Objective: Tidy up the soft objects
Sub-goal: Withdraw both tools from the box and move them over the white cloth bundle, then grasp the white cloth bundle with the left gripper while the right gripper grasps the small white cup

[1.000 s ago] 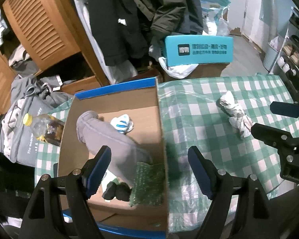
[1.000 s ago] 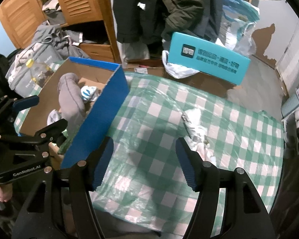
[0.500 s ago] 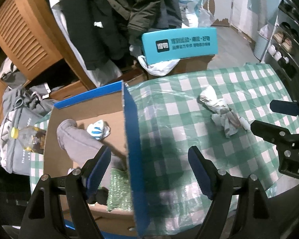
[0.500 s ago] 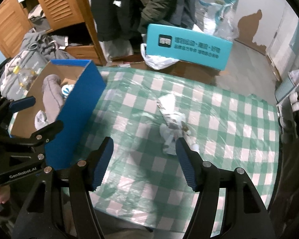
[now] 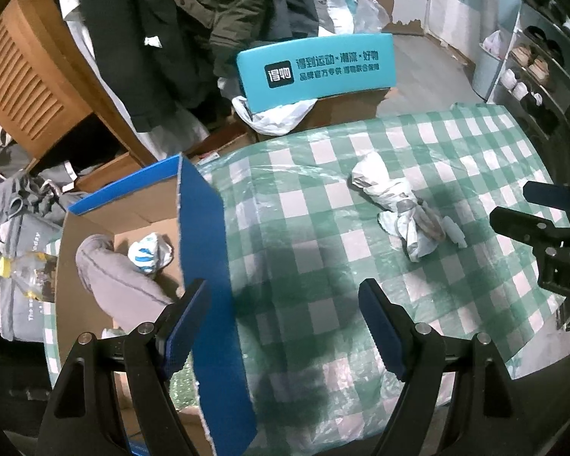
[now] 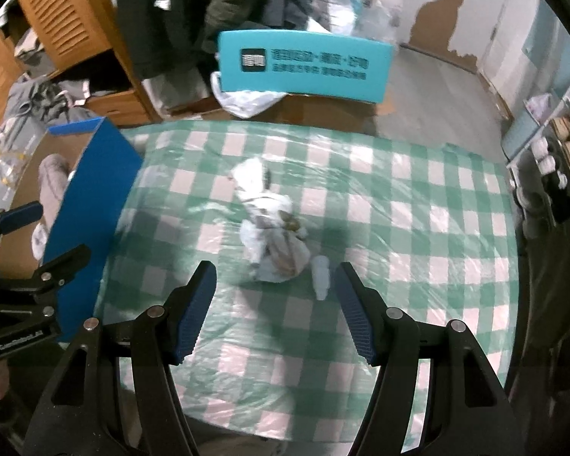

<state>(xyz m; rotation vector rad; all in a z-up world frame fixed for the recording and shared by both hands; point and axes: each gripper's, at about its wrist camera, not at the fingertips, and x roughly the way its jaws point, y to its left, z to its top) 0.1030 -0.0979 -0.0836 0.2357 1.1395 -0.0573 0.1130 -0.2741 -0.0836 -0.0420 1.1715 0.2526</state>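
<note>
Crumpled white cloth (image 6: pixel 269 224) lies on the checked tablecloth (image 6: pixel 418 197), at twelve o'clock from the right gripper (image 6: pixel 275 311), whose jaws gape empty. Descend squarely over the bundle's thickest, seemingly knotted part before closing.

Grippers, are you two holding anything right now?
No. The left gripper and right gripper are both open and empty; the white bundle lies untouched on the tablecloth.

Dim indoor light, strong fisheye edge distortion, right view motion-blurred, left view sharper.
</note>
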